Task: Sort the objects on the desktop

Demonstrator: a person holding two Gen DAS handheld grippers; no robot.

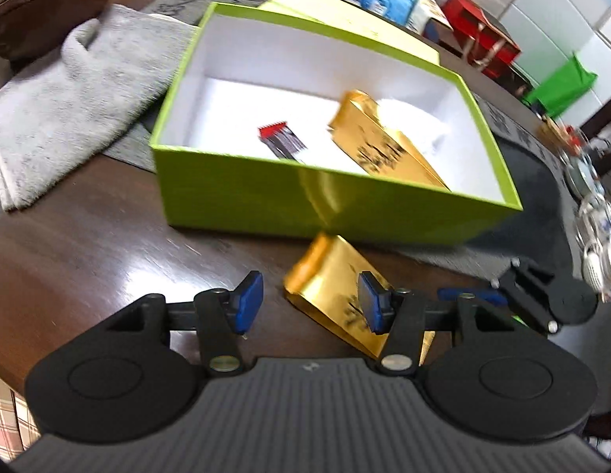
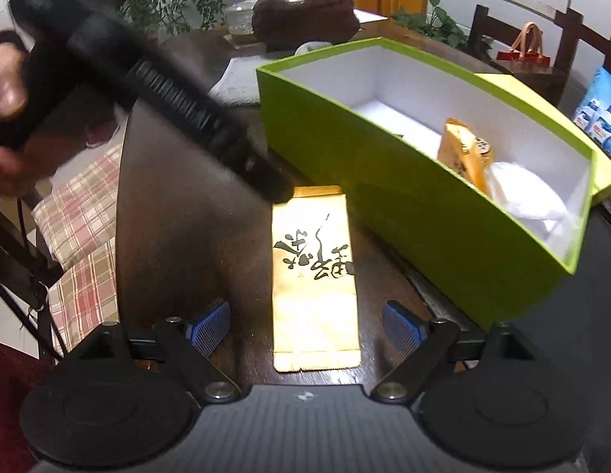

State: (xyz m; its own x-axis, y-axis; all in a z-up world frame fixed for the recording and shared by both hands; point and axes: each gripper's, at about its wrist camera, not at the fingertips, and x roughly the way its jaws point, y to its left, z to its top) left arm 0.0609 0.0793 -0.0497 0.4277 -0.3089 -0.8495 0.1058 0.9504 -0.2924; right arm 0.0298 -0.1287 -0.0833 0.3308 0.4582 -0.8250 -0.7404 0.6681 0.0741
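Right gripper (image 2: 307,325) wide open, empty, straddling the gold packet (image 2: 315,276); close squarely on its near end, then lift into the green box (image 2: 384,165). Left gripper (image 1: 309,303) open, idle.

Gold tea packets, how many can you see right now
2. One gold packet leans inside the green box, beside a small red-topped sachet. The other gold packet lies flat on the dark table in front of the box, between the right gripper fingers.
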